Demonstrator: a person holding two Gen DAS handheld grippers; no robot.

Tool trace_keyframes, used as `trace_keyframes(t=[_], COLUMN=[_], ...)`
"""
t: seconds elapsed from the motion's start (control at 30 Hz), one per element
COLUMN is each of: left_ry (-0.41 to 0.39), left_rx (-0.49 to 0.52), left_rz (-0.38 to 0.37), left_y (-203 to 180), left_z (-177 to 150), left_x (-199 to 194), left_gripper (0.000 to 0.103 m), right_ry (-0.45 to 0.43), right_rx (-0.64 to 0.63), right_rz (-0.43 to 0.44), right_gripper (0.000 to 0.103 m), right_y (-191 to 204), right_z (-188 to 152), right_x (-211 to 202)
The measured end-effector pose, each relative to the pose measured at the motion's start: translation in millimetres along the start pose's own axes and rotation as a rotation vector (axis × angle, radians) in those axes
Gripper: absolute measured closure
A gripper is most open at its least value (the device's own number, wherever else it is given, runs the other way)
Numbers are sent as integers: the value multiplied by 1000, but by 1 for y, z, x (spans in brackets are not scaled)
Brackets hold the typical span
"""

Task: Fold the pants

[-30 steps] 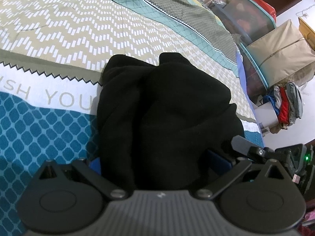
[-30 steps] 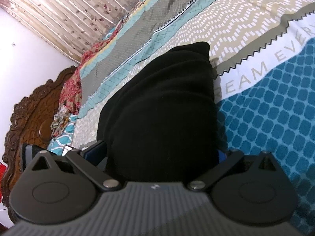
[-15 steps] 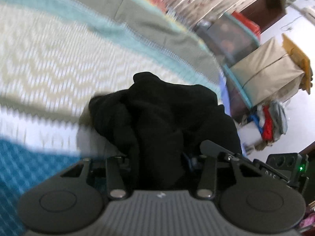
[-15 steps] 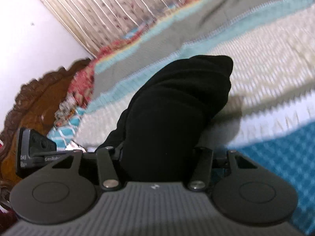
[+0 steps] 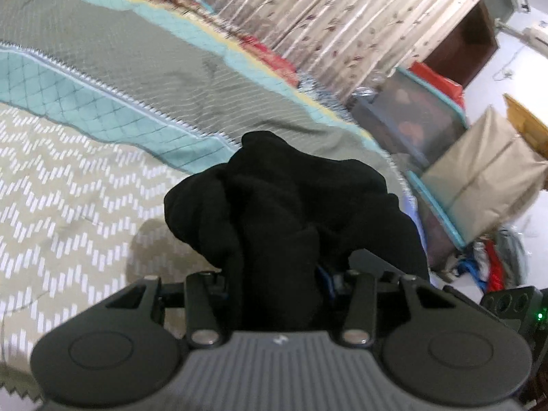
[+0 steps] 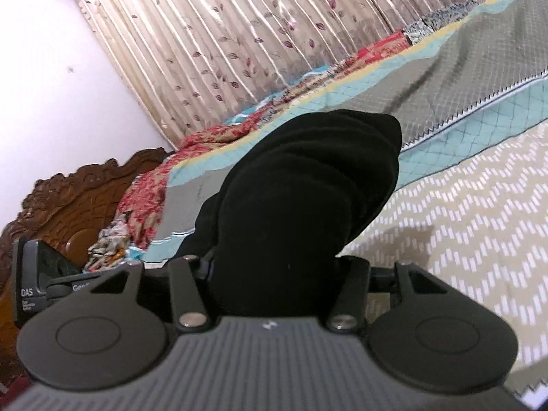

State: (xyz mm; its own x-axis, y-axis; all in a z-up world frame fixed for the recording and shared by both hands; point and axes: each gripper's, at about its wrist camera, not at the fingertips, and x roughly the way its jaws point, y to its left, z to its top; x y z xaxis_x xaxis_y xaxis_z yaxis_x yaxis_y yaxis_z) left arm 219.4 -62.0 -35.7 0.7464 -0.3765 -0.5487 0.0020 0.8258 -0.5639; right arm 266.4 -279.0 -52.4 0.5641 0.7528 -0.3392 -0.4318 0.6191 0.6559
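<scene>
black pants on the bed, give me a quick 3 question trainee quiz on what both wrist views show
1. True or false: the left gripper is shut on the black pants.
2. The pants bundle in the right gripper is: A) spread flat on the bedspread B) bunched and raised above it C) over the headboard
3. Fill in: a ____ hangs behind the bed.

Key: 1 true; 2 B; 3 curtain

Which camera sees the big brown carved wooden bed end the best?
The right wrist view. The carved wooden headboard fills its left edge, below the white wall and beside the black pants. The left wrist view shows none of it, only the bedspread, curtain and storage boxes.
</scene>
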Motion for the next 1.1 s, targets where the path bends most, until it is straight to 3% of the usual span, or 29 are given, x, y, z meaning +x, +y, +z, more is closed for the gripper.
trace_keyframes(t=[0.13, 0.17, 0.3, 0.73, 0.83, 0.9, 1.1], left_ry=[96, 115, 84, 76, 83, 81, 20], left_rx=[-48, -61, -118, -92, -112, -132, -122], left_rz=[85, 93, 28, 42, 52, 74, 106], left_y=[29, 37, 52, 49, 46, 42, 27], left_z=[-14, -20, -31, -28, -26, -25, -40], left_x=[37, 45, 47, 53, 51, 44, 1], left_gripper=[60, 54, 48, 46, 41, 28, 27], right_ry=[142, 168, 146, 130, 124, 117, 65], right_rx=[86, 116, 194, 170, 164, 162, 177], right_rz=[-103, -122, -62, -67, -82, -98, -167], right_gripper=[48, 46, 44, 41, 36, 30, 23], right_y=[-32, -41, -60, -57, -53, -49, -39], right_z=[-15, -20, -27, -26, -26, -28, -40], right_x=[33, 39, 33, 41, 38, 31, -13])
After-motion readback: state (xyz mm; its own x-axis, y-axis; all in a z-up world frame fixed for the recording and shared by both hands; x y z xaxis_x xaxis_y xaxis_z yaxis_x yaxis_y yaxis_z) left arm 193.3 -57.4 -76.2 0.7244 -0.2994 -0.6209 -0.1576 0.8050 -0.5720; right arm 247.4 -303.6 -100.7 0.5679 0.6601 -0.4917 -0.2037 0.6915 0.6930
